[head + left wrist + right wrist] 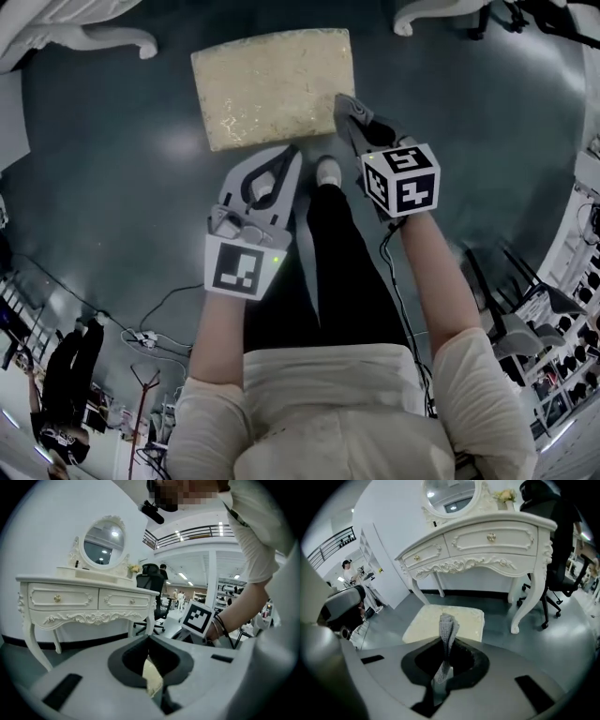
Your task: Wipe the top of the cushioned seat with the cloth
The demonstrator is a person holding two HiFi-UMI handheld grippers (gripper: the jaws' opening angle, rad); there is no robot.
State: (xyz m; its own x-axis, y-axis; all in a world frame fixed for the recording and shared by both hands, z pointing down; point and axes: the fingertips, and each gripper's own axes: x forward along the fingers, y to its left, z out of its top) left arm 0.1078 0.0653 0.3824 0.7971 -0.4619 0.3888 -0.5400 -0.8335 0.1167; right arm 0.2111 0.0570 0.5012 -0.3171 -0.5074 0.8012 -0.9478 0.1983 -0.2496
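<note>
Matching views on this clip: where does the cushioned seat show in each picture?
Head view: cushioned seat at top centre, on the floor.
Left gripper view: only a pale sliver low centre, past the jaws, probably it.
Right gripper view: centre, behind the cloth pinched in the jaws.
Shared landmark: the white dressing table, in both gripper views.

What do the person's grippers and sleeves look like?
The left gripper and right gripper are light grey with dark-lined jaws; each carries a black-and-white marker cube. A black cable runs by the right arm. Short cream sleeves.
</note>
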